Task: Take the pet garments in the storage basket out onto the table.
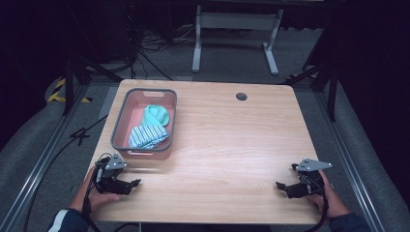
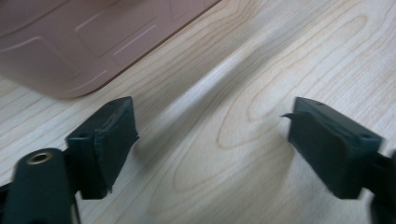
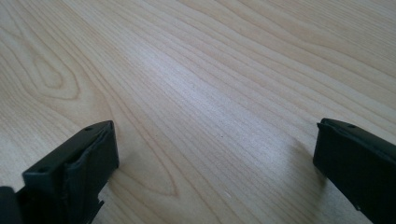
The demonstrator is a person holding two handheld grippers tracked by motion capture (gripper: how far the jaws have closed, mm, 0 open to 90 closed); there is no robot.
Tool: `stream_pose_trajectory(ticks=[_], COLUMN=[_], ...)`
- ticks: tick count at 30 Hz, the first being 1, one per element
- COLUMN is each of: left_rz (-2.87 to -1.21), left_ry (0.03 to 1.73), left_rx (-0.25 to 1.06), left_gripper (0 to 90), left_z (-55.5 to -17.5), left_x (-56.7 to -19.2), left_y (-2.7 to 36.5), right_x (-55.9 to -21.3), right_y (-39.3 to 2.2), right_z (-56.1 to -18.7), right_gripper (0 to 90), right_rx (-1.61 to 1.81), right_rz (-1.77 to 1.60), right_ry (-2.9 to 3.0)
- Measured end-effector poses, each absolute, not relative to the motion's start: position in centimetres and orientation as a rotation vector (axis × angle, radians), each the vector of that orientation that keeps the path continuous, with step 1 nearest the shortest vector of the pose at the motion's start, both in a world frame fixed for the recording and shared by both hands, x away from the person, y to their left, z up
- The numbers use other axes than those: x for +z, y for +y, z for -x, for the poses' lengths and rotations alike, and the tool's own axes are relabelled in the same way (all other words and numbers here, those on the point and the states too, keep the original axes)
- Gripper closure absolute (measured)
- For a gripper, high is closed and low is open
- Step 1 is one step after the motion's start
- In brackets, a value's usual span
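A pink basket with a grey rim [image 1: 120,118] stands at the table's left side and holds a teal cloth [image 1: 157,115] and a striped blue-white cloth [image 1: 146,136]. My left gripper [image 1: 136,183] rests low at the front left corner, just in front of the basket, jaws apart with only bare wood between them [image 2: 212,135]. The basket's pink wall [image 2: 84,42] shows at the upper left of the left gripper view. My right gripper [image 1: 280,185] sits at the front right, open over bare wood [image 3: 215,158].
The wooden table [image 1: 232,140] has a round cable hole [image 1: 241,96] near its far edge. A white table frame [image 1: 237,34] and cables lie on the floor beyond. Yellow-black tape [image 1: 60,92] marks the floor at left.
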State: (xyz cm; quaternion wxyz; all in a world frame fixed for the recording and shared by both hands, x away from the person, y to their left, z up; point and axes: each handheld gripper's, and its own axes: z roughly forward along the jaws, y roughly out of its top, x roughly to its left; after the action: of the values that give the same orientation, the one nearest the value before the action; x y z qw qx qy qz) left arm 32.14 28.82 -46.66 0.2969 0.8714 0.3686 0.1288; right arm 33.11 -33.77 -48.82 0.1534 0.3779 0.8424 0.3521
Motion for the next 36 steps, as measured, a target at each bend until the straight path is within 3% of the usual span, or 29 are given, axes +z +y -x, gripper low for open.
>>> stream_pose_trajectory(ticks=[36], left_rz=[-2.204], left_ry=[0.907], left_rx=[0.529], left_gripper=[17.5], left_z=[-31.2], left_x=[-39.7], left_y=[28.7], right_x=[-48.8], right_y=[-33.7], right_z=[-33.4], right_gripper=[0.2], right_rx=[1.015], right_rz=[-1.069], right_ry=[2.425])
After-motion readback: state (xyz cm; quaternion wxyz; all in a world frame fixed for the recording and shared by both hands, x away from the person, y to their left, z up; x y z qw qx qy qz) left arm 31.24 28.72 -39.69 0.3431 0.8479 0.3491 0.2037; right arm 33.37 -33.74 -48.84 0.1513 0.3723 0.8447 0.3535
